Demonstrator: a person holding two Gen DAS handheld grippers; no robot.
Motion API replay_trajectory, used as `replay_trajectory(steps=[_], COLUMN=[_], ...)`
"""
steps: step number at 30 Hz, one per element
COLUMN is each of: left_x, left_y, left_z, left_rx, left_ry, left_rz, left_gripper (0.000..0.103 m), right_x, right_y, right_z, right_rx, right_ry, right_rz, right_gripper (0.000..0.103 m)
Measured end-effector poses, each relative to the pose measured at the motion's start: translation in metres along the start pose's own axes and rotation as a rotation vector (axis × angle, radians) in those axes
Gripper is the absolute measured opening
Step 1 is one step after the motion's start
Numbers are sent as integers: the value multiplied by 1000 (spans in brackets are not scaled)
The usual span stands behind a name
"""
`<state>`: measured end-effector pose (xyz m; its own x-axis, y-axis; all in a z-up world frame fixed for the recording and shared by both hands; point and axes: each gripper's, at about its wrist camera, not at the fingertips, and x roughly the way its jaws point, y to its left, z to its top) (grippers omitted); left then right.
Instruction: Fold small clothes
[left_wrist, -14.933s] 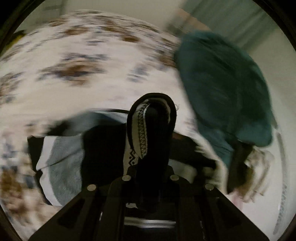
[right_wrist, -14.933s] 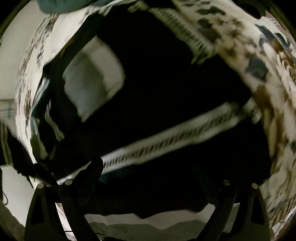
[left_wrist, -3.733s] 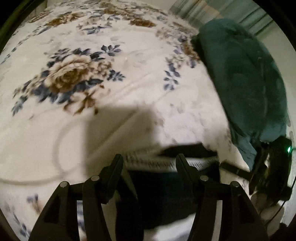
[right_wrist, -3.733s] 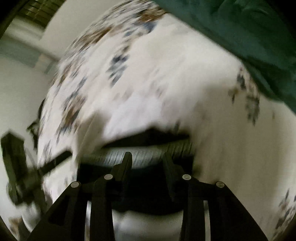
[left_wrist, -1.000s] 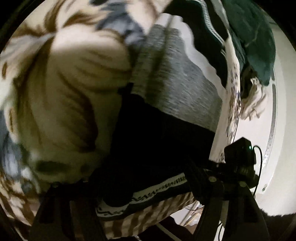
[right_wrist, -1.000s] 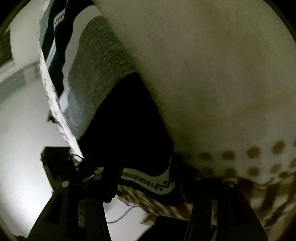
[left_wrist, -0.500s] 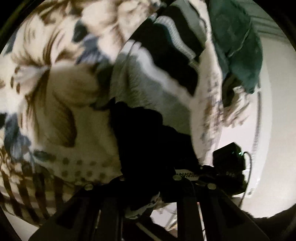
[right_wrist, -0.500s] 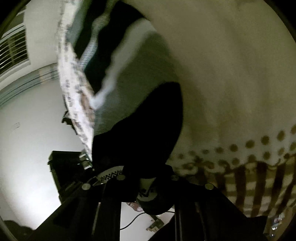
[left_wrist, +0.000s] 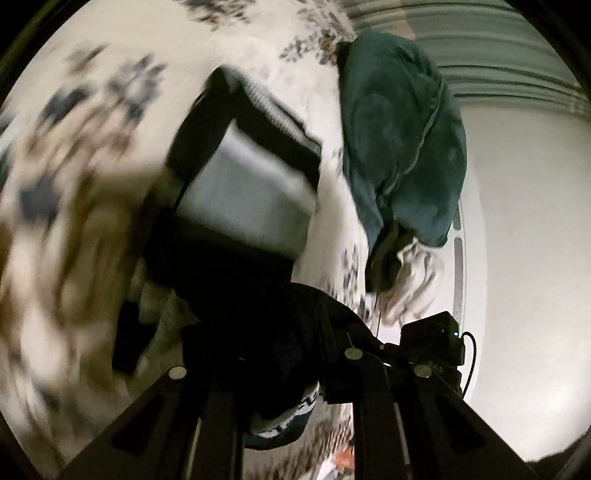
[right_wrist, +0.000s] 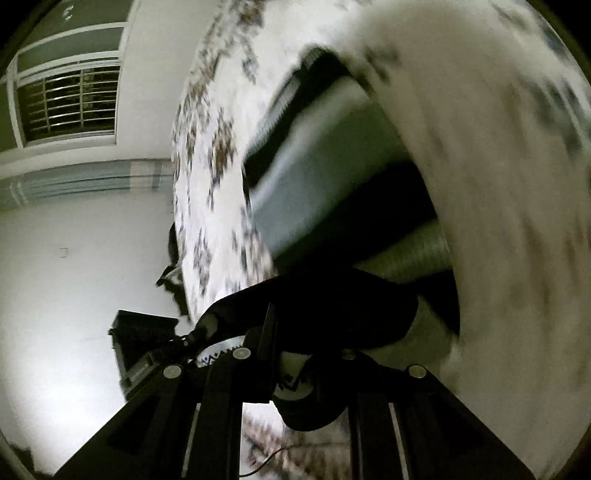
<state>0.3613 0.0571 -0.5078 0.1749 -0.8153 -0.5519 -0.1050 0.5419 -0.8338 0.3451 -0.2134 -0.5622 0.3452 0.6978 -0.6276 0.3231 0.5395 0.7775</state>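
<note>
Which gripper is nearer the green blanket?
Left. The left gripper, clamping the black garment, has the green blanket just right; from the right gripper it's unseen.

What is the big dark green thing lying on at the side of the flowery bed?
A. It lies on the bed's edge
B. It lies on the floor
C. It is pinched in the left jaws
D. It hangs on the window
A. In the left wrist view the dark green blanket lies bunched along the edge of the flowery bedspread, away from the left gripper.
</note>
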Motion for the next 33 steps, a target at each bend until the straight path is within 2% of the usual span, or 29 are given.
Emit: replay_trajectory(steps=[4,7,11,12,13,15,16,17,19,20,22,24,27,28,30,31,32,33], left_x=[24,44,66,69,69,68,66,64,55,50,37,35,58,70,84,88,92,95], left_y=[5,9,25,26,25,22,22,22,24,24,16,3,-5,-6,-8,-10,-12,-14], left_z=[68,110,154,164,168,178,182,187,193,195,192,189,186,185,184,183,183,184], left_rx=[-21,-20,-119,-131,-133,-150,-161,-171,-190,-180,-97,31,196,233,288,311,328,331], left_ry=[-8,-2,33,24,17,-11,-30,-52,-91,-100,-130,-143,-69,-39,-18,-20,-18,-18], left_rz=[4,29,-19,-43,-62,-130,-147,-160,-164,-149,-49,109,361,414,460,473,475,511], left_gripper=[13,14,23,36,61,84,86,86,86,86,86,86,86,86,81,51,29,11], right_x=[14,36,55,55,57,58,56,51,37,30,20,15,26,31,44,53,60,65], right_y=[8,7,-9,-14,-15,-12,-9,-7,-5,-1,7,15,19,20,18,21,25,29], right_z=[72,133,187,197,206,221,225,232,237,241,244,243,240,239,232,230,228,225], right_rx=[17,54,166,193,217,237,239,240,237,220,142,44,-74,-95,-156,-194,-242,-291], right_ry=[-27,-9,11,15,18,-14,-41,-83,-124,-137,-143,-132,-75,-60,-14,5,5,-3], right_rz=[-11,-26,8,35,65,118,127,147,173,164,109,1,-145,-178,-249,-274,-310,-365], right_gripper=[15,15,20,21,24,39,51,58,61,61,62,62,62,62,62,61,51,37])
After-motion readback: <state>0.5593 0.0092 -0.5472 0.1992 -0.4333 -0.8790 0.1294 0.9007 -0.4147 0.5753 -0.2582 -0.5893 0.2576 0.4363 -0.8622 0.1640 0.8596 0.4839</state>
